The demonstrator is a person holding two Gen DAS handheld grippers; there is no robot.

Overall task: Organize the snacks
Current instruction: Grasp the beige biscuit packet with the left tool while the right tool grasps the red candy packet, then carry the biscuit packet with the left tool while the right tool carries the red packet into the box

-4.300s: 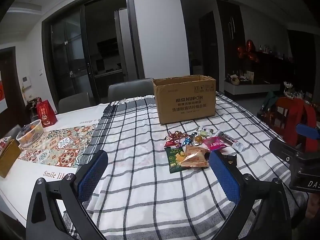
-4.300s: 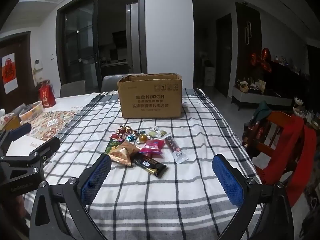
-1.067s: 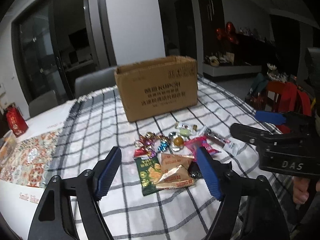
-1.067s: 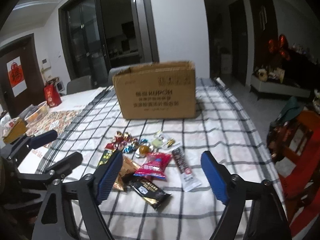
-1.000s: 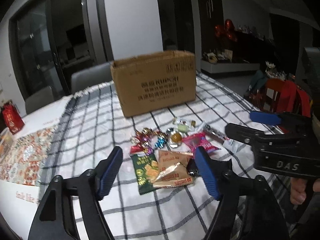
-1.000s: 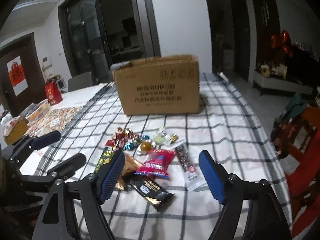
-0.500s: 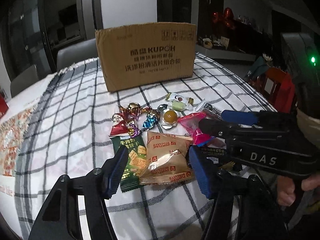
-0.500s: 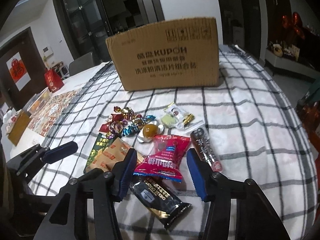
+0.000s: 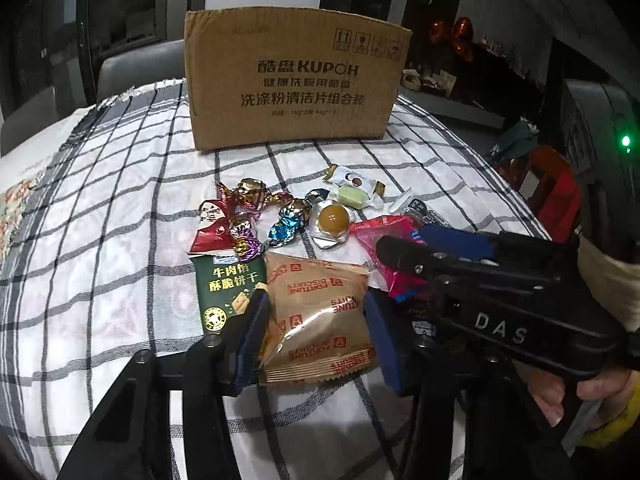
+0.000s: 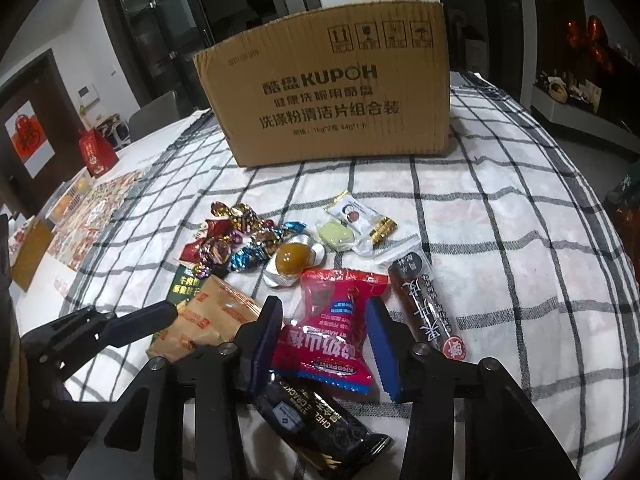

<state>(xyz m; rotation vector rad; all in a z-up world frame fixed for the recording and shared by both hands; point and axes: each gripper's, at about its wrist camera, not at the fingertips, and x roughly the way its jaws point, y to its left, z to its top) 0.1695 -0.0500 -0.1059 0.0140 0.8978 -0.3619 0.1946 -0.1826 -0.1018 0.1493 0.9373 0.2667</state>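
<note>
Snacks lie in a pile on the checked tablecloth point(image 9: 120, 208) before a KUPOH cardboard box point(image 9: 294, 80). My left gripper point(image 9: 316, 330) is open, its blue pads on either side of a tan Fortune biscuit pack point(image 9: 316, 312); a green cracker pack point(image 9: 230, 288) lies just left. My right gripper point(image 10: 326, 340) is open, its pads on either side of a red-pink snack pack point(image 10: 334, 328). A black cracker pack point(image 10: 320, 428) lies under it and a brown bar point(image 10: 426, 308) to its right. The box also shows in the right wrist view point(image 10: 332, 96).
Foil-wrapped candies point(image 9: 248, 216), an orange jelly cup point(image 9: 334, 220) and a pale green sweet point(image 9: 352, 196) lie between the packs and the box. A red gift bag point(image 10: 96, 152) and a basket stand at the far left. A chair with red cloth point(image 9: 556, 196) is on the right.
Both grippers have moved forward and down to the snack pile and their jaws have narrowed around the tan biscuit pack and the red-pink pack.
</note>
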